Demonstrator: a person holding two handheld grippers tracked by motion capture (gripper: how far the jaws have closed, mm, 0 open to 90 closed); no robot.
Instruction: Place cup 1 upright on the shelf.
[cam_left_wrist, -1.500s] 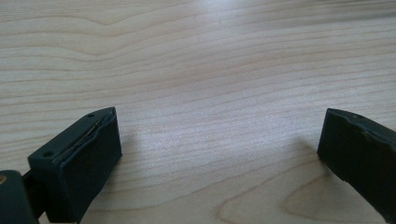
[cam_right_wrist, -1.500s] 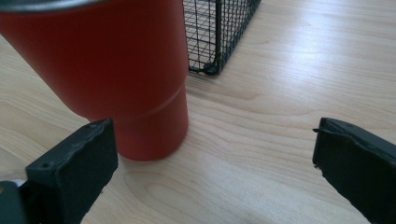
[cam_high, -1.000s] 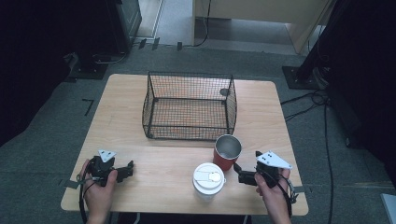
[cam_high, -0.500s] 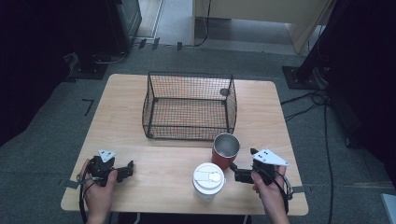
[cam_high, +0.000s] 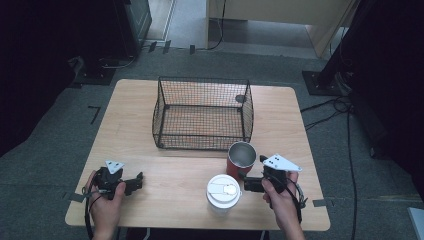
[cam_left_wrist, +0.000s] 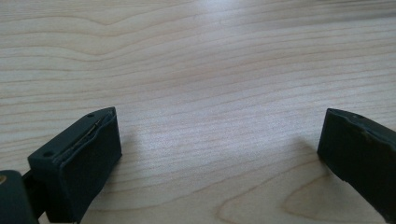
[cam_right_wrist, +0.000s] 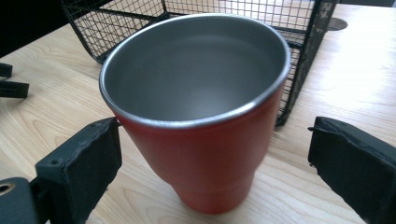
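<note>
Bench (cam_high: 135, 115) of pale wood carries everything, seen from above. Wire basket (cam_high: 202, 114), black and open-topped, stands upright near the bench's centre, toward twelve o'clock. Red tumbler (cam_high: 241, 159) with a bare steel inside stands upright at about five o'clock from the basket, just beside its near corner. White lidded cup (cam_high: 223, 194) stands at seven o'clock from the tumbler, close to the bench's near edge.

Right tongs (cam_high: 247, 181) lie low at five o'clock from the tumbler, just beside its base, held in the person's right hand (cam_high: 280, 200). In the right gripper view the jaws stand wide apart on either side of the tumbler (cam_right_wrist: 201, 121); they have just been opening, and the pads do not press on it, with a gap at each side.

Left tongs (cam_high: 139, 181) rest at the bench's seven o'clock corner in the left hand (cam_high: 105, 200), well apart from the cups, jaws apart over bare wood.
</note>
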